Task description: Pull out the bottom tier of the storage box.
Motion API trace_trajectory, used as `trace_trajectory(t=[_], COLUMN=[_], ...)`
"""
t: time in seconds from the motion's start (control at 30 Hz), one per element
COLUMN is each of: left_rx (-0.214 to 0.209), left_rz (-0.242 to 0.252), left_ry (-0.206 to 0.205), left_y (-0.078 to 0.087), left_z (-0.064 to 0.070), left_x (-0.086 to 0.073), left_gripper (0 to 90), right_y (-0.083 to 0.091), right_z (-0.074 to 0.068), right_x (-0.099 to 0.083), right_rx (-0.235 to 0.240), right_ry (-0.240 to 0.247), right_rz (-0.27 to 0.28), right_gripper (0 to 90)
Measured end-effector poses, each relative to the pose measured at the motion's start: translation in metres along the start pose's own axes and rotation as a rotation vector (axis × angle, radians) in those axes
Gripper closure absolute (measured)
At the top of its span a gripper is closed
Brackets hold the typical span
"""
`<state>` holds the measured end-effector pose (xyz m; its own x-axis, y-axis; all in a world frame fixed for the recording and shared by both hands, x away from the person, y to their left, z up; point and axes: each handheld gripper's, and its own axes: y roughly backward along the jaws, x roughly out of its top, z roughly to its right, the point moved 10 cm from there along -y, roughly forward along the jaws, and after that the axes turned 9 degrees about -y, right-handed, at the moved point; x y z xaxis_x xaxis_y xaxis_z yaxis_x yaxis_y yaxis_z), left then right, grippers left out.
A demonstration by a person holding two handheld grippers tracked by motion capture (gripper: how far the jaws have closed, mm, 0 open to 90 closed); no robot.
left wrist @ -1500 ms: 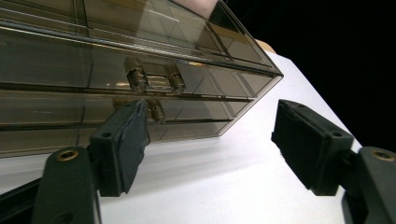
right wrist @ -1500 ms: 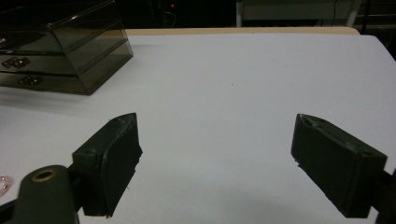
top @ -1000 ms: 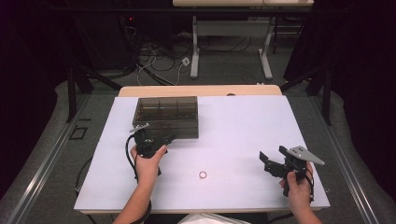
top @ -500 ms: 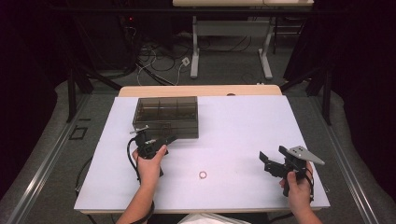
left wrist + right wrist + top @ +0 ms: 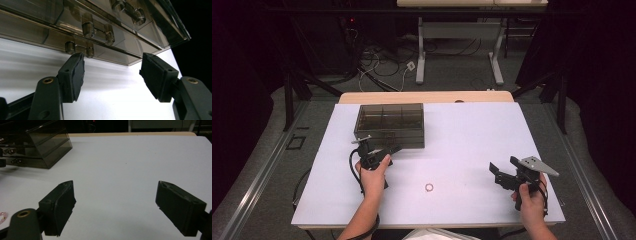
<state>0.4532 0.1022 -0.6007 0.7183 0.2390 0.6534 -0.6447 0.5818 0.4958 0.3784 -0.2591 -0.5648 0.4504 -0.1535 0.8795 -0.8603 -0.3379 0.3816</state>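
Observation:
A smoked, see-through drawer box [image 5: 391,125] stands at the back left of the white table [image 5: 462,130]. My left gripper [image 5: 379,151] is open right at its front face; in the left gripper view the jaws stand just below the lowest drawer's small knobs [image 5: 77,48], with nothing between them. A small pinkish ring [image 5: 429,187] lies on the table near the front middle, also seen at the edge of the right gripper view as the ring [image 5: 2,217]. My right gripper [image 5: 506,172] is open at the front right, above bare table, pointing toward the box [image 5: 37,147].
A wooden strip [image 5: 427,96] runs along the table's far edge. Beyond it are a desk frame [image 5: 457,45] and loose cables [image 5: 382,65] on the floor. Dark curtains close both sides.
My left gripper has crept slightly forward toward the box's front. The right gripper and the ring have stayed where they were.

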Motion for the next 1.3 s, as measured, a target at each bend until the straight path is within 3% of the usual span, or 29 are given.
trace_trajectory(t=[0.33, 0.5, 0.63, 0.8, 0.97, 1.3], left_rx=[0.002, -0.023, -0.012, -0.01, -0.001, 0.008], left_rz=[0.001, -0.005, -0.002, 0.001, 0.004, -0.003], left_ry=[0.04, 0.072, 0.077, 0.128, 0.15, 0.151], left_y=[-0.004, -0.006, -0.009, -0.012, -0.014, -0.021], left_z=[-0.005, -0.003, -0.003, -0.003, -0.007, -0.01], left_x=[-0.001, -0.003, -0.003, -0.005, -0.007, -0.009], left_gripper=[35.8, 36.1, 38.4, 41.4, 43.9, 51.1], right_y=[0.0, -0.001, -0.001, 0.0, 0.0, 0.0], right_z=[0.0, 0.0, 0.0, 0.001, 0.001, 0.001], right_x=[-0.001, -0.001, -0.001, -0.001, -0.001, -0.001], right_rx=[-0.001, 0.001, 0.002, -0.002, 0.005, 0.002], right_ry=[-0.003, 0.0, 0.0, 0.003, -0.004, -0.001], right_rz=[-0.003, -0.001, -0.001, -0.012, -0.007, -0.01], right_gripper=[15.3, 15.3, 15.3, 15.3, 15.4, 15.3])
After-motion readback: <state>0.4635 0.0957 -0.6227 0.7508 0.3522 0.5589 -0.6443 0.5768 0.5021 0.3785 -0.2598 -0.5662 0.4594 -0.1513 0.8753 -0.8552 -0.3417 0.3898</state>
